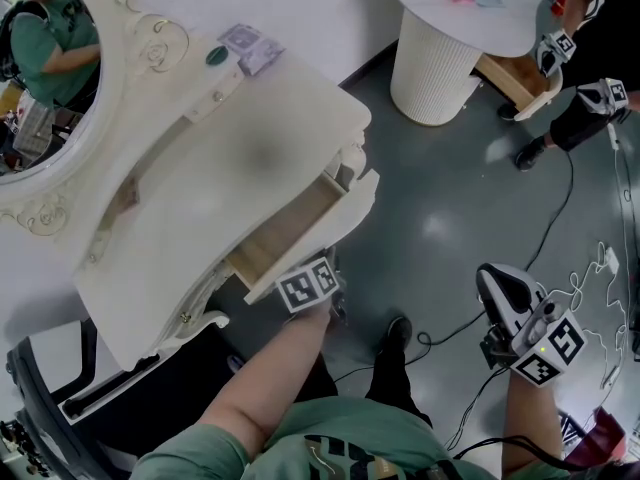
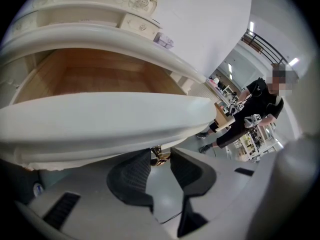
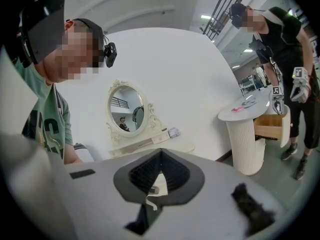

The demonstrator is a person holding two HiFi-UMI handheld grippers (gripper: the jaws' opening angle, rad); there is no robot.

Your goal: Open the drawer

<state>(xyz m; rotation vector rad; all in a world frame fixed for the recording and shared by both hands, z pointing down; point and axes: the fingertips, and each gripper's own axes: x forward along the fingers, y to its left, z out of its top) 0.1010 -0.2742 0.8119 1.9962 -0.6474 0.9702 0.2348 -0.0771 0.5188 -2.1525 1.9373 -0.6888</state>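
Observation:
A cream vanity table (image 1: 250, 128) has its drawer (image 1: 285, 236) pulled out, and the pale wood inside (image 2: 90, 76) shows. My left gripper (image 1: 330, 303) reaches in under the drawer's white front (image 2: 100, 119). In the left gripper view my left gripper (image 2: 161, 157) is shut on the small brass drawer handle (image 2: 160, 157), with a dark pad on each side of it. My right gripper (image 1: 493, 276) hangs over the grey floor to the right, away from the vanity. In the right gripper view my right gripper (image 3: 159, 159) is shut with nothing in it.
An oval mirror (image 1: 45, 78) stands at the vanity's back and a small packet (image 1: 250, 46) lies on top. A round white side table (image 1: 440, 58) and another person (image 1: 590, 78) holding grippers are at the far right. Cables (image 1: 560, 288) trail on the floor. A black frame (image 1: 50, 398) stands at the lower left.

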